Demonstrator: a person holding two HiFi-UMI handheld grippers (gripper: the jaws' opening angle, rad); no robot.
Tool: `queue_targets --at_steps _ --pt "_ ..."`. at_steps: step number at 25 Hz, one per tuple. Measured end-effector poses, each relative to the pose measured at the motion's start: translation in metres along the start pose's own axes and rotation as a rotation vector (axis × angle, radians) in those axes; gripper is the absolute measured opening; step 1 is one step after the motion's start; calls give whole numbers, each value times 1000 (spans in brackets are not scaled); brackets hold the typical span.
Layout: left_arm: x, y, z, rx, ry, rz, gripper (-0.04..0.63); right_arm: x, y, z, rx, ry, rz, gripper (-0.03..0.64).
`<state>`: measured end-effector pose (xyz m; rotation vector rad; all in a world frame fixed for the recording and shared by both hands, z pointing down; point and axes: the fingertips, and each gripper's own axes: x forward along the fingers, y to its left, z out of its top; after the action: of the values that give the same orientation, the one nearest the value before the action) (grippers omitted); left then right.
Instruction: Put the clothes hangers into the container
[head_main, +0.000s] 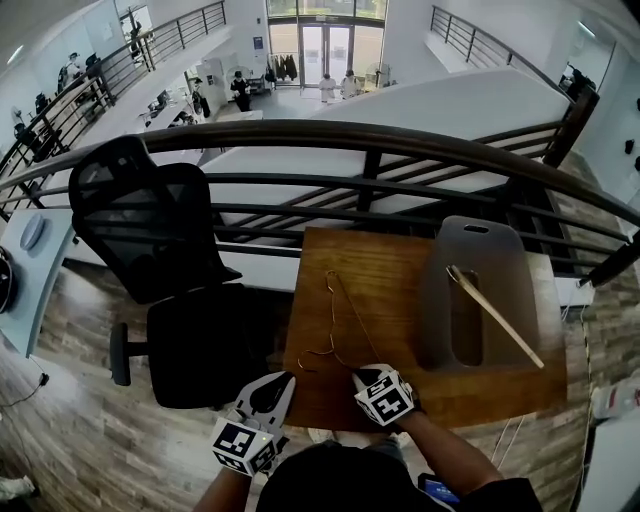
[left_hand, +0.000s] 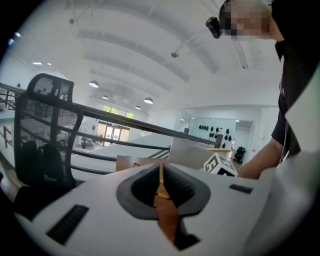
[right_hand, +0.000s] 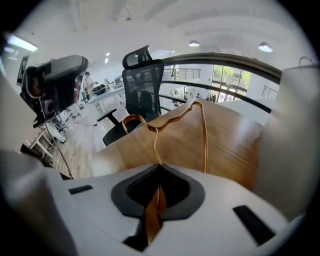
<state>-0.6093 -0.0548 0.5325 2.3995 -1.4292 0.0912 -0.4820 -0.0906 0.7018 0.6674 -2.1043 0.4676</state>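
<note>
A thin gold wire hanger (head_main: 341, 306) lies flat on the wooden table (head_main: 390, 270). My right gripper (head_main: 359, 376) is at the hanger's near corner, and in the right gripper view my right gripper (right_hand: 159, 171) is shut on the gold wire (right_hand: 155, 141), which runs out from between the pads. A grey container (head_main: 440, 300) stands at the table's right with a wooden hanger (head_main: 495, 315) leaning in it. My left gripper (head_main: 283, 381) hovers at the table's front left edge, close to the hanger's hook. In its own view the left gripper (left_hand: 161, 173) is shut, with nothing seen gripped.
A black office chair (head_main: 160, 230) stands just left of the table. A dark metal railing (head_main: 370, 140) runs behind the table over a drop to a lower floor. A pale desk (head_main: 40, 250) is at the far left.
</note>
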Motion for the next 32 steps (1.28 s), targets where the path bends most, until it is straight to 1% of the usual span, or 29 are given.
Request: queue_targets --at_steps 3,8,10,14,19,22,26,29,32 --pt "-4 -2 9 0 -27 7 29 -27 6 30 19 -89 10 8" --pt "-10 1 32 -1 -92 37 29 -73 11 85 -23 -234 9 8" --pt "-11 2 41 10 -120 39 29 -89 10 102 -36 -274 1 8" --pt "-4 2 56 39 -145 37 28 -127 1 129 -51 -343 -22 8" --pt "21 -19 67 58 -166 -18 29 -189 -21 140 -98 -387 -80 9" --pt "43 -43 73 52 -168 -63 29 -232 -42 133 -132 -379 -137 9" --pt "74 -82 81 61 -174 -133 29 -279 -92 107 -149 -303 -220 9" --pt "95 -108 82 66 -165 -183 29 -302 -135 75 -115 -227 -280 9" --pt "114 -131 80 67 -164 -230 29 -312 -168 40 -47 -130 -283 9"
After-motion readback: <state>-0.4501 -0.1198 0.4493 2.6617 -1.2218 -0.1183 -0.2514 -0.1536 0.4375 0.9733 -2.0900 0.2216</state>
